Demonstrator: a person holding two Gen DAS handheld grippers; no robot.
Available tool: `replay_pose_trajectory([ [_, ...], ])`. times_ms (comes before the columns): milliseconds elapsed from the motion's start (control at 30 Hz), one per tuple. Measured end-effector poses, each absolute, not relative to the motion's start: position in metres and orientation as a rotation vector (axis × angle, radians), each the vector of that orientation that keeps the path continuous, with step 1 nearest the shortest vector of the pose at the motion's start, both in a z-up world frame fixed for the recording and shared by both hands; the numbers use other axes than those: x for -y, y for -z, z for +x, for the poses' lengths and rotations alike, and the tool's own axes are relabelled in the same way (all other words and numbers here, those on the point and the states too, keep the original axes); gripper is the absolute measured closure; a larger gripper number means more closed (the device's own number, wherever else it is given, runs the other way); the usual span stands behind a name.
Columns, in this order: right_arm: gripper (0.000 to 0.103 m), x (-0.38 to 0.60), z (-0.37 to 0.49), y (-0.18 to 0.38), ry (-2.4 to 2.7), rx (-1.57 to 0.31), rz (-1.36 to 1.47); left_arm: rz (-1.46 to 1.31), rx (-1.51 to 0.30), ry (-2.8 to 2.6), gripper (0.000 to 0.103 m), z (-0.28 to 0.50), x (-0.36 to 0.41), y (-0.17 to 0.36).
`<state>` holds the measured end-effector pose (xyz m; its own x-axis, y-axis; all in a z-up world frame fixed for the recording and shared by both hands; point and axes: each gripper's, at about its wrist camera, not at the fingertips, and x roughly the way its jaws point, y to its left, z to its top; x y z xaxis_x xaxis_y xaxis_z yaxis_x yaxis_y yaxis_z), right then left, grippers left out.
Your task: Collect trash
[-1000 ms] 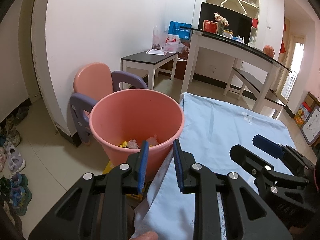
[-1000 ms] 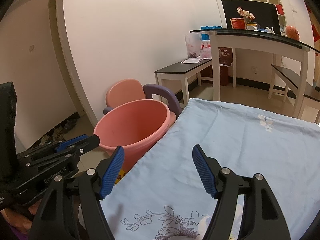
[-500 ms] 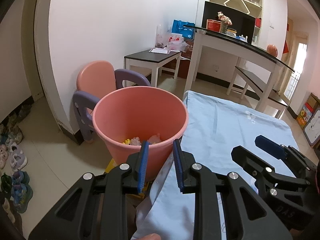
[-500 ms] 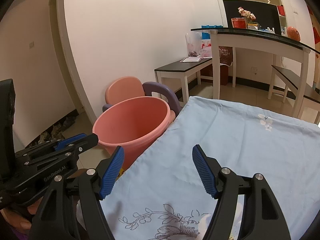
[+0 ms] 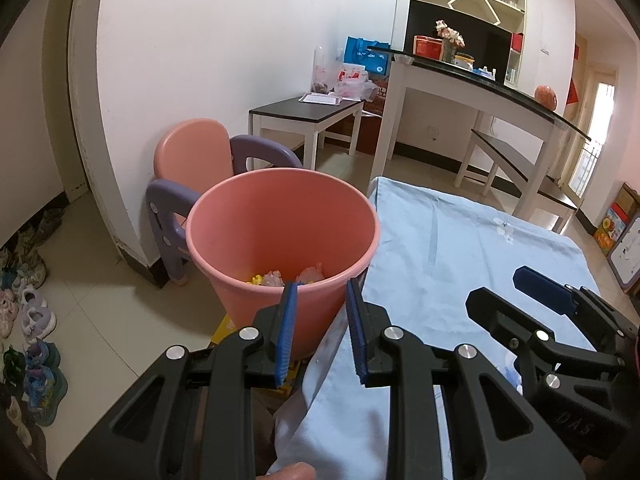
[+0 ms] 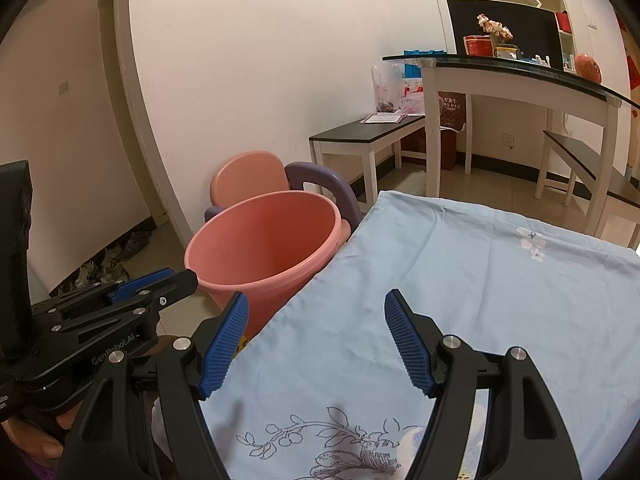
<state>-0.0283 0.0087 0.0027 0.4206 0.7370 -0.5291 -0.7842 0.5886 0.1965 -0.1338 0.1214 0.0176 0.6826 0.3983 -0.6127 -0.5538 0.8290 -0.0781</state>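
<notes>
At 3 o'clock of the bucket, a pale blue cloth spread flat, touching its side. At 9 o'clock of the cloth, pink bucket, upright, scraps of trash at the bottom. Right gripper above the cloth, gaping wide, empty. Left gripper at the bucket's 6 o'clock rim, half parted, gripping nothing.

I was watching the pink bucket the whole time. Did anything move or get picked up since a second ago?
Nothing visibly changed. The left hand-held gripper and right hand-held gripper hang open and empty, and the round pink plastic bucket still holds its scraps beside the light blue cloth.
</notes>
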Motion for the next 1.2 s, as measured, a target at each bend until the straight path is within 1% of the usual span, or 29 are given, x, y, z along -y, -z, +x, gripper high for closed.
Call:
replay_pose_trajectory([
  [1200, 0.034, -0.0078, -0.0275, -0.0003, -0.952, -0.622, -0.084, -0.259, -0.622, -0.533, 0.078, -0.132, -0.1215, -0.0093],
])
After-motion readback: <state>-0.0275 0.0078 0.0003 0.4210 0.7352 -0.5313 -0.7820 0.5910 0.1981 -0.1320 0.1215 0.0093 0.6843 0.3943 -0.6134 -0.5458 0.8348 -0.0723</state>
